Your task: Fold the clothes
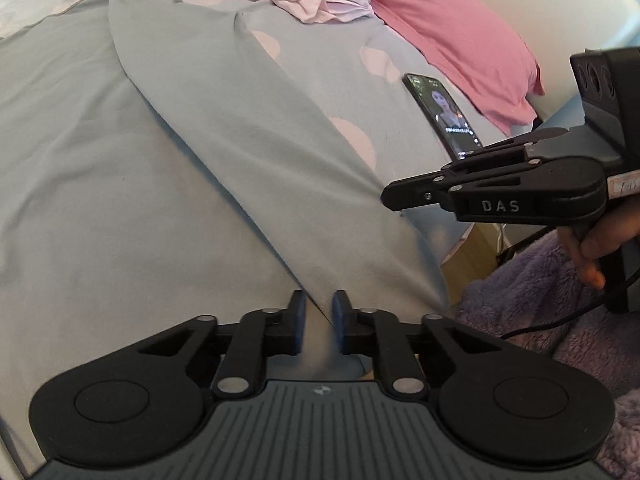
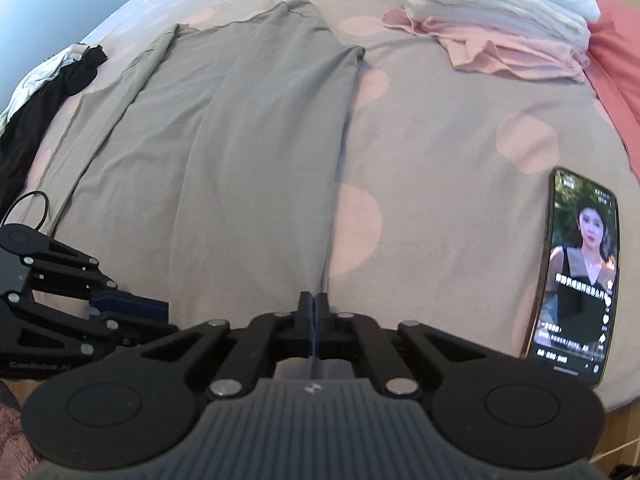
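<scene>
Plainly, the near hem of the grey garment (image 2: 224, 152) is pinched by both the closed right claw (image 2: 315, 308) and the nearly closed left claw (image 1: 320, 312), so thin cloth may be slipped or dragged onto the phone (image 2: 576, 276) at the right.

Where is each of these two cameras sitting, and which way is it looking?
Left wrist: rides on the left tool, looking down across the long grey cloth garment; the right tool and a hand show.
Right wrist: rides on the right tool, looking up the bed; the left tool shows.
Shared: the garment, the lit black phone, the pale folded clothes pile.
</scene>
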Demonstrator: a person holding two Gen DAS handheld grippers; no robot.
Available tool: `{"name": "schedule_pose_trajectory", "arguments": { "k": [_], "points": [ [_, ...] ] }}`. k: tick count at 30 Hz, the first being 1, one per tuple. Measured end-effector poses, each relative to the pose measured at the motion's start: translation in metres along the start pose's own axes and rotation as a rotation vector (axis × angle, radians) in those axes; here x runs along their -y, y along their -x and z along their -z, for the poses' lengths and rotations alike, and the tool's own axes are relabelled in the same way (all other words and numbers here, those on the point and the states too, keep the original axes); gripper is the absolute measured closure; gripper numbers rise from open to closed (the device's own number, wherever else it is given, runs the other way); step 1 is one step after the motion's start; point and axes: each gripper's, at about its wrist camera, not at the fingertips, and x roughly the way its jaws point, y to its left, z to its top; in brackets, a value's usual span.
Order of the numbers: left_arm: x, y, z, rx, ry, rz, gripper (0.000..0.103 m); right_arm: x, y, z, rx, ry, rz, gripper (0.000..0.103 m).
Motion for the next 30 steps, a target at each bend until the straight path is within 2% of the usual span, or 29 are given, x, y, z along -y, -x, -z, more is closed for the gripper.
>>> {"name": "schedule_pose_trajectory", "arguments": {
  "k": [4,7,10,12,15,18,19,20,21,25,30],
  "points": [
    [-0.002,0.001,0.0,-0.047,0.005,-0.022,0.103,0.003,0.002,0.0,-0.006,-0.022,-0.016,0.102],
    [-0.003,0.004,0.002,-0.067,0.016,-0.026,0.103,0.006,0.007,0.0,0.017,-0.046,-0.014,0.098],
    [-0.004,0.012,0.0,-0.016,0.003,-0.029,0.103,0.006,0.015,0.001,0.072,-0.039,0.006,0.097],
    [-0.005,0.018,-0.003,0.033,0.004,-0.031,0.103,0.003,0.018,-0.001,0.101,-0.026,-0.017,0.097],
    [-0.005,0.02,-0.009,0.095,0.009,-0.028,0.103,-0.006,0.011,-0.002,0.072,0.009,-0.014,0.097],
    [-0.001,0.017,-0.014,0.113,-0.003,0.002,0.103,-0.003,0.006,-0.001,0.048,-0.004,-0.002,0.093],
    [0.0,0.015,-0.015,0.11,-0.01,0.005,0.103,0.0,0.006,0.001,0.047,-0.015,-0.003,0.088],
    [0.003,0.013,-0.016,0.103,-0.018,0.006,0.103,0.003,0.006,0.002,0.046,-0.025,-0.003,0.073],
    [0.004,0.01,-0.017,0.093,-0.027,0.003,0.103,0.006,0.006,0.004,0.044,-0.035,-0.013,0.068],
    [0.004,-0.004,-0.016,0.033,-0.034,-0.025,0.103,0.016,0.008,0.022,0.012,-0.055,-0.075,0.068],
    [0.003,-0.004,-0.017,0.019,-0.027,-0.029,0.103,0.013,0.004,0.046,-0.048,0.002,-0.103,0.068]
  ]
}}
